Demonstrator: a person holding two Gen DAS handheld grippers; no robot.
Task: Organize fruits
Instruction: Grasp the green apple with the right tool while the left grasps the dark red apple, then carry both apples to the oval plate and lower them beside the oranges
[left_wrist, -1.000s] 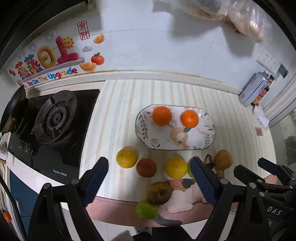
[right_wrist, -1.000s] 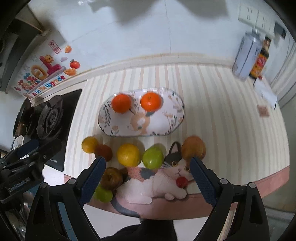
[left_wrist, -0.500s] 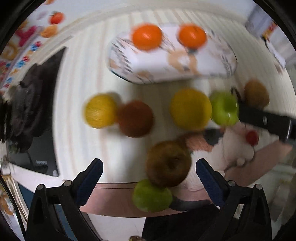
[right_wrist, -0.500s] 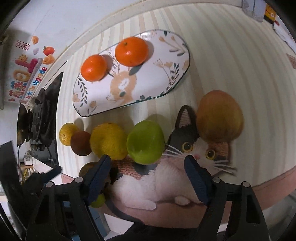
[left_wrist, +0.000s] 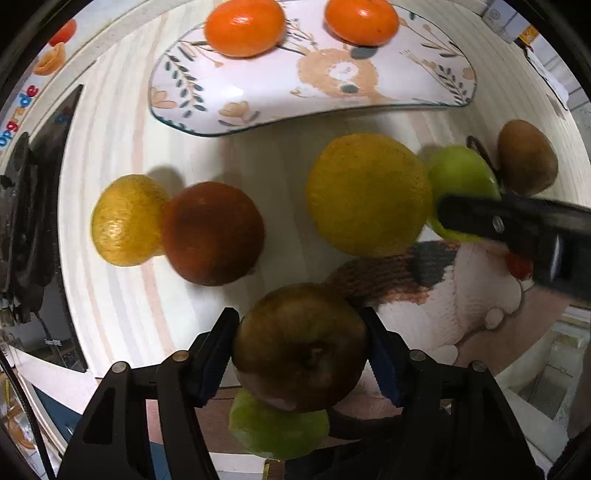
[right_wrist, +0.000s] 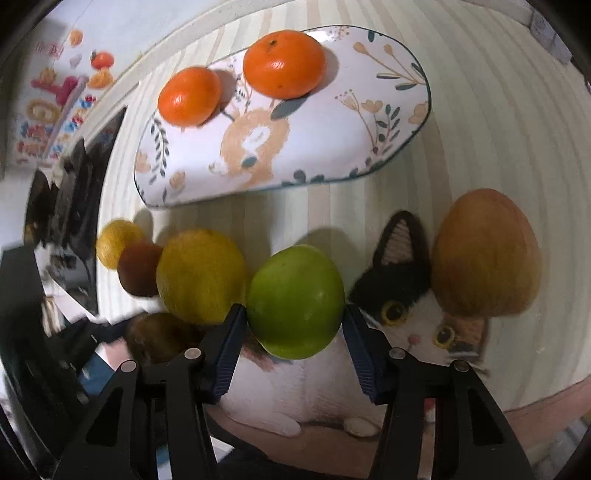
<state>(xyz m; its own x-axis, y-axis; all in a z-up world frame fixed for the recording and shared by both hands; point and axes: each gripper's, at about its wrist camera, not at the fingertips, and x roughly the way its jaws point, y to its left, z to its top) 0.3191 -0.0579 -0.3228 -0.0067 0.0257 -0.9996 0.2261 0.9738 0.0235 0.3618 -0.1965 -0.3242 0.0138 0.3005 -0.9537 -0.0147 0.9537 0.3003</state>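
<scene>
My left gripper (left_wrist: 301, 350) is shut on a dark brown apple (left_wrist: 301, 347) at the counter's near edge; a green fruit (left_wrist: 277, 430) lies just under it. My right gripper (right_wrist: 293, 332) is shut on a green apple (right_wrist: 295, 301) on the cat mat (right_wrist: 406, 332). A floral plate (right_wrist: 332, 140) beyond holds two oranges (right_wrist: 284, 68) (right_wrist: 190, 95). A large yellow citrus (left_wrist: 367, 194), a red-brown fruit (left_wrist: 212, 232), a small yellow fruit (left_wrist: 125, 219) and a brown pear (right_wrist: 485, 253) lie on the counter.
A black gas hob (left_wrist: 26, 221) lies at the left. The right gripper's dark arm (left_wrist: 517, 229) crosses the left wrist view. The counter's front edge (right_wrist: 546, 402) runs just under both grippers. A colourful wall sticker (right_wrist: 55, 96) is behind.
Both grippers dropped down toward the counter and closed: the left onto the dark brown apple, the right onto the green apple. The other fruits and the plate stayed put.
</scene>
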